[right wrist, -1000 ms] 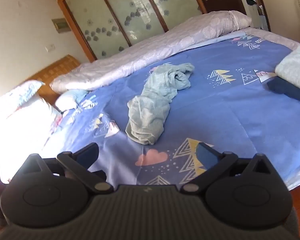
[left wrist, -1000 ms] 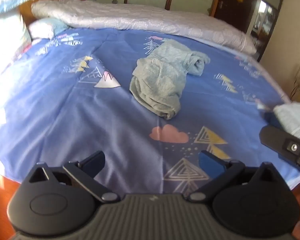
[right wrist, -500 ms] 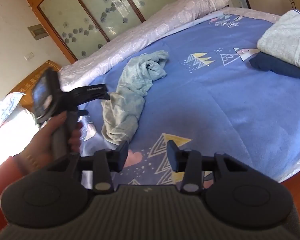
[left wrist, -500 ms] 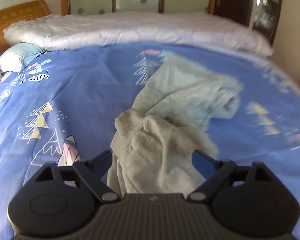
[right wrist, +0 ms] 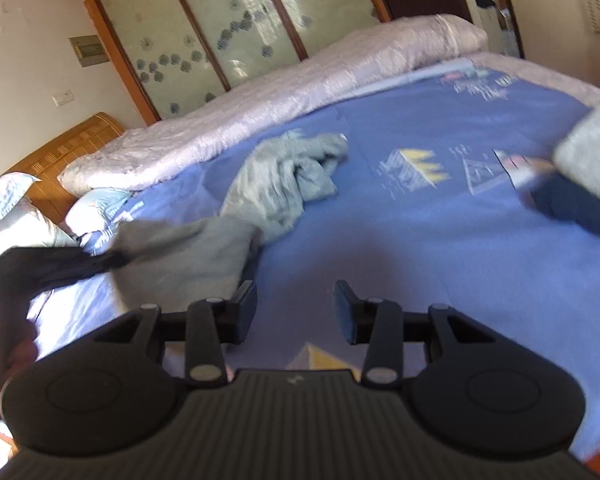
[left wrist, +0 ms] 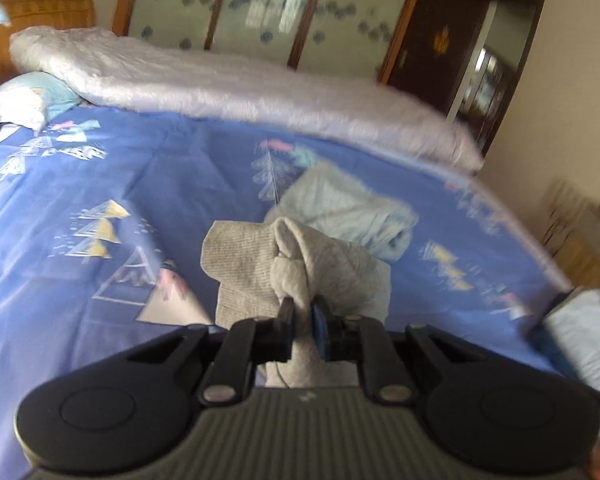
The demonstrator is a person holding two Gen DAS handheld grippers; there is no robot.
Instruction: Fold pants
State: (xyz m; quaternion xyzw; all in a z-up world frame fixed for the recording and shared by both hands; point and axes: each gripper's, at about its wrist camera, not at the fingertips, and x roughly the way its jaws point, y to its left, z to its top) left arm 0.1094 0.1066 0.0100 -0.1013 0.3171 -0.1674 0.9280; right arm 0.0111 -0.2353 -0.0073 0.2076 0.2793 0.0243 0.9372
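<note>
Left gripper (left wrist: 302, 312) jaws clamped on grey pants (left wrist: 260, 264), near end raised; right gripper (right wrist: 296, 300) jaws open over bed (right wrist: 400, 232).

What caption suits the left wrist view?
Left tongs pinch grey pants above the blue bedsheet.

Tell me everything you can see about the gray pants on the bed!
The pants are light gray, soft knit fabric, crumpled in a long heap, not folded yet. They lie on the blue patterned bedsheet. The left gripper is shut on the near end, which has a ribbed band, lifting it up. The far end looks bunched. The right gripper is open, not touching them.
</note>
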